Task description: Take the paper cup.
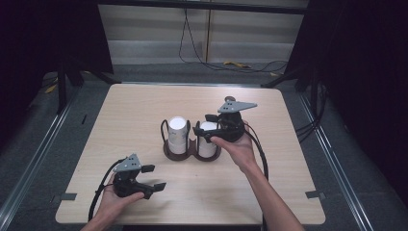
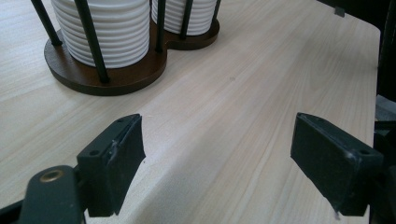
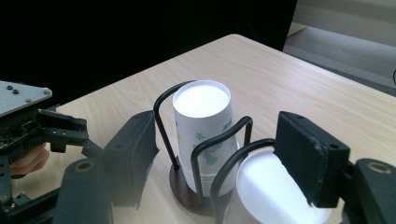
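Pale wooden table (image 1: 144, 110) under dark curtains. At its middle, a dark brown two-ring wire holder (image 1: 169, 153) with two stacks of white paper cups: taller stack (image 1: 177, 134) left, shorter stack (image 1: 208, 139) right. Right gripper (image 1: 208, 131) spread wide over the shorter stack's top, clamping nothing. Left gripper (image 1: 153, 177) agape too, empty, near the table's front edge, well apart from the holder.

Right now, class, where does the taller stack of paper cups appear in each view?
High view: taller cup stack at centre, left slot of the holder.
Left gripper view: top left, ribbed rims.
Right gripper view: centre.
Shared landmark: the dark wooden holder base.
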